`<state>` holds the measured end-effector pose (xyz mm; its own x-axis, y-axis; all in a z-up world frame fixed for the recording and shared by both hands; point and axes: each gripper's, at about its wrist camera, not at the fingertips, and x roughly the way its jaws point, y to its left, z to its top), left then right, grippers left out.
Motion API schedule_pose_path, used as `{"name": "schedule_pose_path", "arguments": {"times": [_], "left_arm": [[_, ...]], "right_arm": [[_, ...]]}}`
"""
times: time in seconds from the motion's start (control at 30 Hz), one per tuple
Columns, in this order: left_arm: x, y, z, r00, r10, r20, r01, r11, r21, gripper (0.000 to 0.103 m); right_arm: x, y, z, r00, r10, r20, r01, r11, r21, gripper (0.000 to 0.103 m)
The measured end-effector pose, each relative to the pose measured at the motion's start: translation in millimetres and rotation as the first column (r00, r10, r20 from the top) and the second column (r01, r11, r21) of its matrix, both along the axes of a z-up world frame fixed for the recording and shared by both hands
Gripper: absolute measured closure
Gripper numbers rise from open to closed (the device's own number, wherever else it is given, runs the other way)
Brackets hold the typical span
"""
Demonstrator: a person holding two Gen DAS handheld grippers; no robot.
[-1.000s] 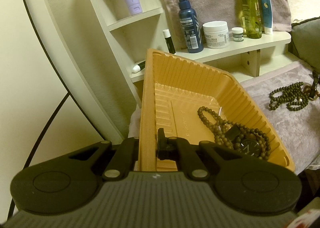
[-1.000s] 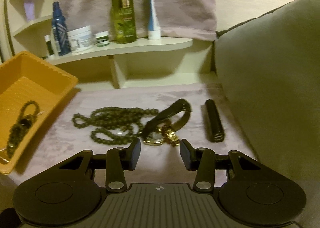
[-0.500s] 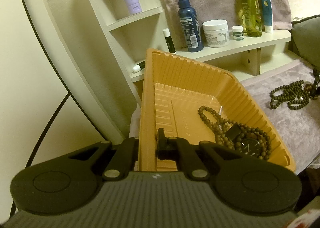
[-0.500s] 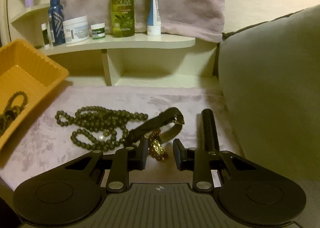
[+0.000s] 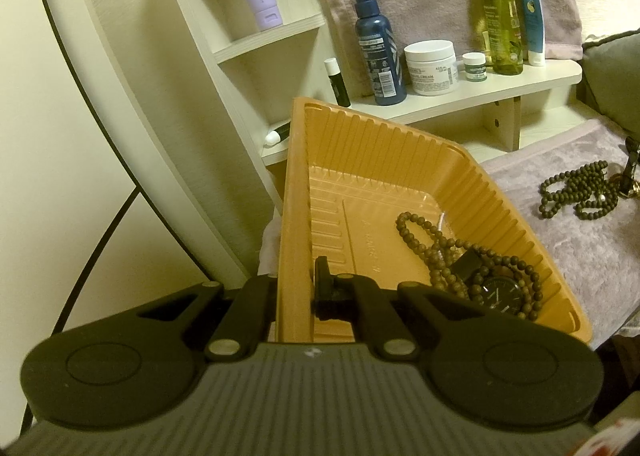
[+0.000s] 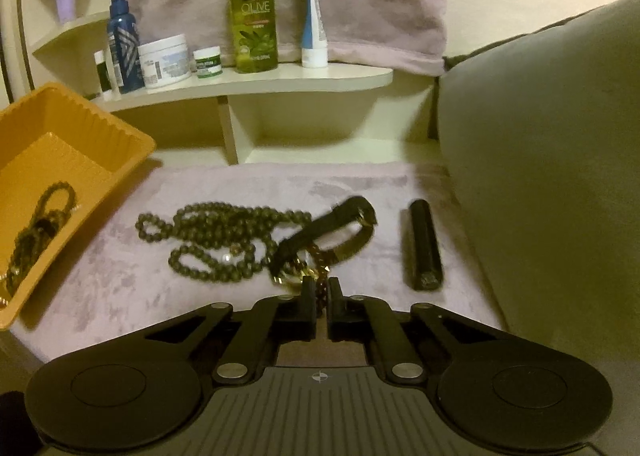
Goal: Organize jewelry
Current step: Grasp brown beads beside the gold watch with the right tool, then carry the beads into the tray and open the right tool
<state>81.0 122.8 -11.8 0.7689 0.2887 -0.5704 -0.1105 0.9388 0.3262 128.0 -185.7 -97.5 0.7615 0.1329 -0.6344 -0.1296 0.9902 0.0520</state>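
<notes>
My left gripper (image 5: 294, 290) is shut on the near rim of the orange ribbed tray (image 5: 360, 143), with one finger outside the wall and one inside. A brown bead strand (image 5: 432, 248) and a black watch (image 5: 500, 292) lie in the tray. On the mauve cloth, my right gripper (image 6: 321, 292) has its jaws closing tight on a gold chain (image 6: 316, 276) that joins a curled black strap (image 6: 336, 215). A dark green bead necklace (image 6: 216, 232) lies just left of it, touching the strap. The orange tray (image 6: 100, 123) sits at the far left.
A black cylinder (image 6: 424, 252) lies on the cloth right of the strap. A grey cushion (image 6: 552, 175) walls off the right side. A low white shelf (image 6: 280, 79) at the back carries several bottles and jars, with a towel behind.
The right gripper's jaws closed from wide apart onto the gold chain after moving in over it. The left gripper and tray stayed still.
</notes>
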Motion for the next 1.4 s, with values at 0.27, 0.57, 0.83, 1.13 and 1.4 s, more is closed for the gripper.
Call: {"name": "schedule_pose_path", "arguments": {"times": [0.27, 0.57, 0.83, 1.13, 1.4], "left_arm": [[0, 0, 0, 1.000, -0.001, 0.002, 0.001, 1.000, 0.000, 0.100], [-1, -1, 1, 1.000, -0.002, 0.004, 0.002, 1.000, -0.001, 0.100], [-1, -2, 2, 1.000, -0.002, 0.004, 0.002, 1.000, 0.000, 0.100], [-1, -2, 2, 1.000, -0.002, 0.005, 0.002, 1.000, 0.000, 0.100], [-1, -3, 3, 1.000, -0.001, 0.006, 0.001, 1.000, -0.003, 0.100]], "right_arm": [[-18, -17, -4, 0.997, -0.068, -0.034, 0.068, 0.998, 0.002, 0.098], [-10, -17, -12, 0.999, -0.025, -0.022, 0.025, 1.000, -0.020, 0.095], [-5, -10, -12, 1.000, 0.008, -0.009, -0.009, 0.996, -0.089, 0.098], [-22, -1, 24, 0.993, 0.042, 0.114, -0.035, 0.997, -0.069, 0.099], [-21, 24, 65, 0.969, 0.126, 0.211, -0.120, 0.992, -0.045, 0.099]]}}
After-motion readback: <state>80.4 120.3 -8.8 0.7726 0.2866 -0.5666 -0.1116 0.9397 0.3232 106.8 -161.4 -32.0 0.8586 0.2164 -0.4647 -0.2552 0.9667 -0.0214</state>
